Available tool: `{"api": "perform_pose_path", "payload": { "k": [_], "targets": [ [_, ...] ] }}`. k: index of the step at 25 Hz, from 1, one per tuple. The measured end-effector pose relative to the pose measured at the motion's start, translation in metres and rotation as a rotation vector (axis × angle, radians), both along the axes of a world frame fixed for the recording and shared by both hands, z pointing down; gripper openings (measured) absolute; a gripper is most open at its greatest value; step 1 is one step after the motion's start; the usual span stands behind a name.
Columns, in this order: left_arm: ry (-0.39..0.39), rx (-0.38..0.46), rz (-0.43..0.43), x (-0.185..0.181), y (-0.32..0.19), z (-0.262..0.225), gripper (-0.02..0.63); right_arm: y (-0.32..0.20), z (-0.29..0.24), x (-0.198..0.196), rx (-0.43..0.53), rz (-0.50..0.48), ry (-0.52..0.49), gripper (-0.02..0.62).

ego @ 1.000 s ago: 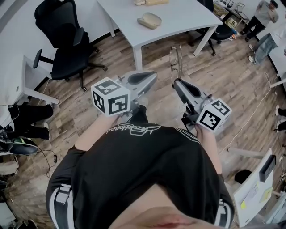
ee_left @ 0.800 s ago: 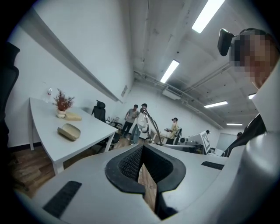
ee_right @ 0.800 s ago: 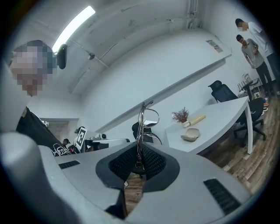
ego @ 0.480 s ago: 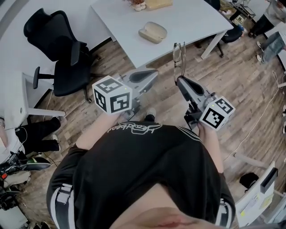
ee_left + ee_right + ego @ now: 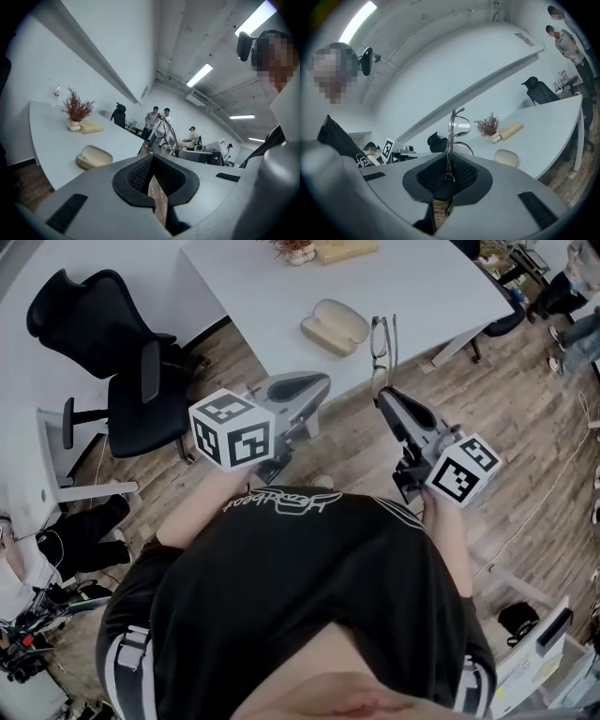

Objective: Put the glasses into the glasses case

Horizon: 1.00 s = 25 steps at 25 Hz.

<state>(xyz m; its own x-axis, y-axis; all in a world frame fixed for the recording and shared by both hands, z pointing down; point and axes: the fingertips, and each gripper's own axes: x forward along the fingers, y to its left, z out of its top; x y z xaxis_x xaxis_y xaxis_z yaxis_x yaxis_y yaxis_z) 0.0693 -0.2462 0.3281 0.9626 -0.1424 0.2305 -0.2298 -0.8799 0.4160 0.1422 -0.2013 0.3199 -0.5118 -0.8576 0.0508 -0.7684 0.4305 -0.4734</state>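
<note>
Carrying the glasses (image 5: 381, 341) clamped in the right gripper (image 5: 381, 393), left gripper (image 5: 322, 382) shut and empty; the closed glasses case (image 5: 335, 326), near the tabletop's (image 5: 262, 296) front edge, now lies nearer, almost reachable.

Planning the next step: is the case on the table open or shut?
Shut: the case shows lid down on base in both the head and left gripper views, no interior visible.

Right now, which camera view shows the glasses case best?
The head view: the whole glasses case, from above, on the table. The left gripper view shows it side-on; the right gripper view, only its top.
</note>
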Motion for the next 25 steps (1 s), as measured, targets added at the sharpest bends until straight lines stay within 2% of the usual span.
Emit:
{"api": "perform_pose_path", "payload": {
  "k": [4, 14, 25],
  "targets": [
    [0.009, -0.009, -0.011, -0.001, -0.023, 0.004, 0.006, -0.017, 0.001, 0.001, -0.007, 0.002, 0.01, 0.028],
    [0.017, -0.021, -0.046, -0.006, -0.044, 0.01, 0.006, -0.035, 0.006, 0.003, -0.014, -0.016, 0.024, 0.028],
    [-0.014, -0.071, -0.113, 0.019, -0.088, 0.026, 0.006, -0.091, 0.02, 0.041, -0.054, -0.06, 0.001, 0.028]
  ]
}}
